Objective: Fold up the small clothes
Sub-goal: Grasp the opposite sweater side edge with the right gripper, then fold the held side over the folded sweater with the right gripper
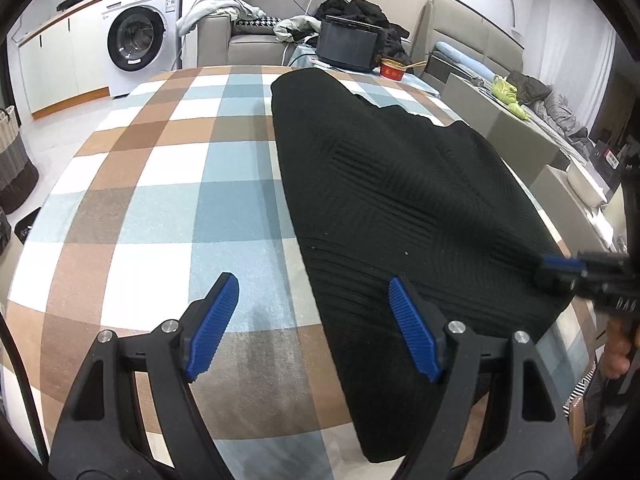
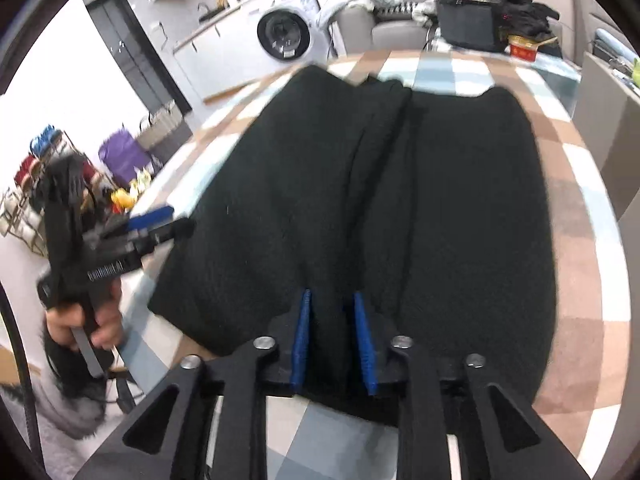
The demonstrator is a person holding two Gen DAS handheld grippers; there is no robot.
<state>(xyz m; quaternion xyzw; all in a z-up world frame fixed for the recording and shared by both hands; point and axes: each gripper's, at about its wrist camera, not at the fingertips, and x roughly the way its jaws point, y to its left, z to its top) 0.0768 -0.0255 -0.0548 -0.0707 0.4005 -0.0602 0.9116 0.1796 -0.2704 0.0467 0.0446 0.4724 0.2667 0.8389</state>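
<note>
Black garment [image 1: 400,184], seemingly ribbed; checked cloth [image 1: 160,184]

Bare checked cloth is lying open across the left half of the desk [image 1: 152,184], offering clear passage. The black garment [image 1: 400,200] is covering the right half, and a black box [image 1: 348,46] and red bowl [image 1: 393,69] are crowding the far edge.

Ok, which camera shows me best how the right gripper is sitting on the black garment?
The right wrist view: the right gripper has a fold of the black garment between its narrowed fingers at the near edge. The left wrist view shows only its tip by the garment's right edge.
</note>
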